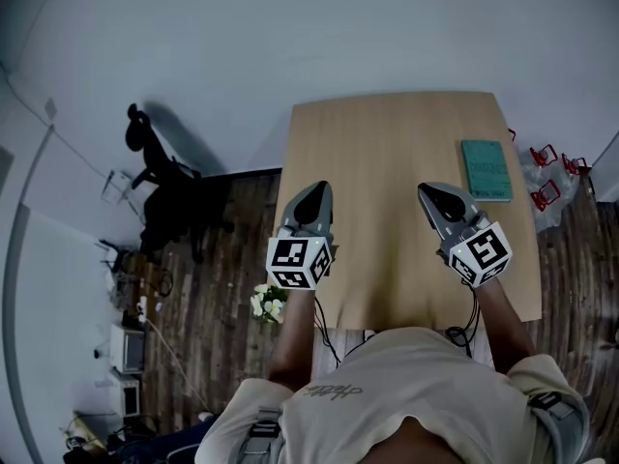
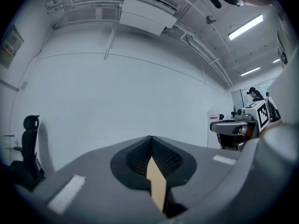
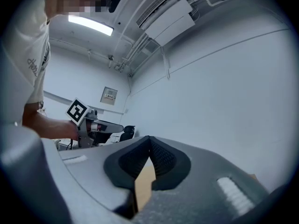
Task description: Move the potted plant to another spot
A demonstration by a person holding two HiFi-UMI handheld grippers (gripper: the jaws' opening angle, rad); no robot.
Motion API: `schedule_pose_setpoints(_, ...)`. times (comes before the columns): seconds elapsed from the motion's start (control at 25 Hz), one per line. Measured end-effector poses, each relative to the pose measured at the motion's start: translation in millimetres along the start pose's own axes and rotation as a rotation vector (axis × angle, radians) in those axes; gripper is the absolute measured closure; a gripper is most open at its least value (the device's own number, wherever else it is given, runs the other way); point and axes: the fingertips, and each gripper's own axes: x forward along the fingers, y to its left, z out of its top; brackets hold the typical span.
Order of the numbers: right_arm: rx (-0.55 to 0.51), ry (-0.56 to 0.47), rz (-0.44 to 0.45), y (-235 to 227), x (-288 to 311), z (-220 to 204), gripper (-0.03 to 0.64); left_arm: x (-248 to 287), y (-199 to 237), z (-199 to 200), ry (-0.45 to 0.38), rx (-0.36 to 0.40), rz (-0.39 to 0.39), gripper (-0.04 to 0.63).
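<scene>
Potted plant with white flowers (image 1: 268, 303) stands on the dark wood floor (image 1: 222, 259), just beside the left edge of the light wooden table (image 1: 387, 133), near its front corner. Left gripper (image 1: 316, 189) and right gripper (image 1: 427, 191) hover over the table's front half, well apart. Both jaw pairs are pressed together with nothing between them. Teal rectangular book (image 1: 486, 169) lies by the table's right edge.

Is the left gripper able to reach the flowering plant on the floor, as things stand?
Probably yes: the plant stands on the floor beside the table, below the left gripper, with nothing visible between. Its shut jaws must open first.
</scene>
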Motion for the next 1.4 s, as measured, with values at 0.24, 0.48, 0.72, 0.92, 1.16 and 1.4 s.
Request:
schedule_pose_setpoints(0.24, -0.014, -0.006, -0.015, -12, -3, 9, 0.615, 7, -2, 5, 0.009, 0.010, -0.006, 0.580)
schedule_pose_setpoints(0.48, -0.009, 0.000, -0.041, -17, -14, 4, 0.615, -1, 6, -13, 0.031, -0.051, 0.016, 0.580)
schedule_pose_setpoints(0.72, 0.018, -0.022, -0.065, -17, -25, 3, 0.615, -3, 1, -13, 0.030, -0.071, -0.001, 0.578)
schedule_pose_setpoints(0.92, 0.032, -0.014, -0.079, -11, -34, 0, 0.615, -10, -15, -18, 0.042, -0.019, -0.020, 0.579)
schedule_pose_setpoints(1.16, 0.029, 0.001, -0.084, -7, -39, -8, 0.615, -15, -18, -36, 0.039, -0.108, -0.036, 0.579)
schedule_pose_setpoints(1.4, 0.006, -0.005, -0.083, -4, -42, -8, 0.615, -22, -17, -41, 0.040, -0.104, -0.019, 0.578)
